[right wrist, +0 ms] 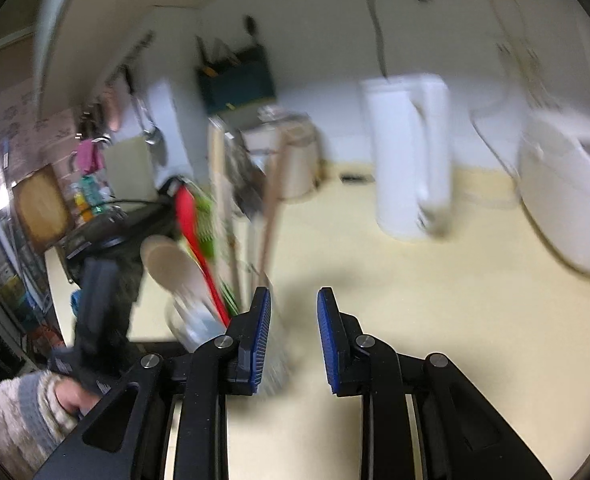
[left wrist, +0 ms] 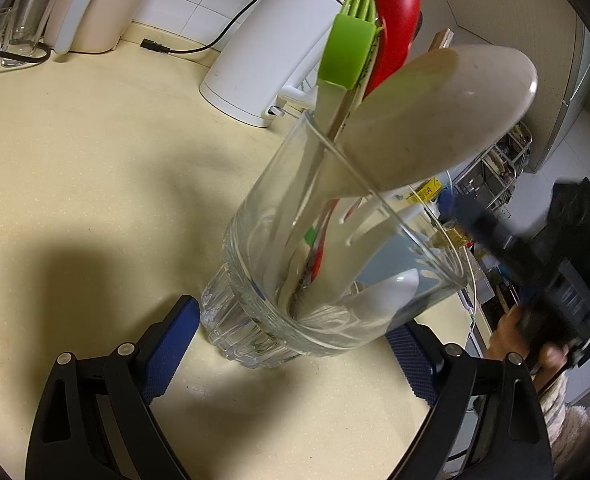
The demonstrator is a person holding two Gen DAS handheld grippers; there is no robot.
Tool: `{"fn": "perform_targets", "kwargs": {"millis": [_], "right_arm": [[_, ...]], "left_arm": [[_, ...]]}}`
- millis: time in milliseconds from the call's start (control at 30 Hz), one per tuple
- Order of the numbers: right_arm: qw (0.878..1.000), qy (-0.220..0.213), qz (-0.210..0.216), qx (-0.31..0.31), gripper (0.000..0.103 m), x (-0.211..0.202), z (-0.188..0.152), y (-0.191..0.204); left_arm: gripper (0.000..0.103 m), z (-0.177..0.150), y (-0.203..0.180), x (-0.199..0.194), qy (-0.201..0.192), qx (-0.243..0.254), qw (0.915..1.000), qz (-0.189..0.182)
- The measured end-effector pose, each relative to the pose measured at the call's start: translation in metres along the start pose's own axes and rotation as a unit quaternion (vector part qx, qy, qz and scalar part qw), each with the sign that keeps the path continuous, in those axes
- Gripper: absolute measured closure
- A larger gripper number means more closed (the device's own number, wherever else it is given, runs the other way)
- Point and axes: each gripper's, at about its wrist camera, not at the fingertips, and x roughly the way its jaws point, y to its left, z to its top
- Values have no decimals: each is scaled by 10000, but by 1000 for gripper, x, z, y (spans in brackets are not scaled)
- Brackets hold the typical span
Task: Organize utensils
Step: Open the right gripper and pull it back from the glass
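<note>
Left wrist view: the left gripper [left wrist: 291, 344] straddles the clear ribbed glass tumbler [left wrist: 295, 280] of utensils near the cream countertop's [left wrist: 95, 152] right edge, pads apparently touching. The right gripper [right wrist: 294, 340] is part-open, empty. A nudge could topple the top-heavy glass.

The left wrist view is lit evenly from above and is mostly sharp, but a large soft shadow [left wrist: 95, 256] is cast on the cream counter [left wrist: 95, 140] toward its near left edge. The right wrist view is strongly smeared by motion blur, so the white kettle [right wrist: 409, 156] is seen only vaguely. Both pictures are bent by the fisheye and darkened at the corners.
</note>
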Motion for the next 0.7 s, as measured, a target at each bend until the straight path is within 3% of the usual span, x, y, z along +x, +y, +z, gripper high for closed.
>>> {"fn": "perform_targets", "kwargs": {"millis": [200, 433, 700], "right_arm": [[9972, 536, -277, 449, 79, -4, -47, -23], [9910, 800, -323, 1026, 79, -15, -90, -41], [9899, 757, -160, 1192, 79, -27, -96, -32]], "left_arm": [[9, 0, 0, 0, 0, 0, 10000, 0], [9, 0, 0, 0, 3, 2, 10000, 4], [9, 0, -1, 1, 36, 26, 10000, 57]]}}
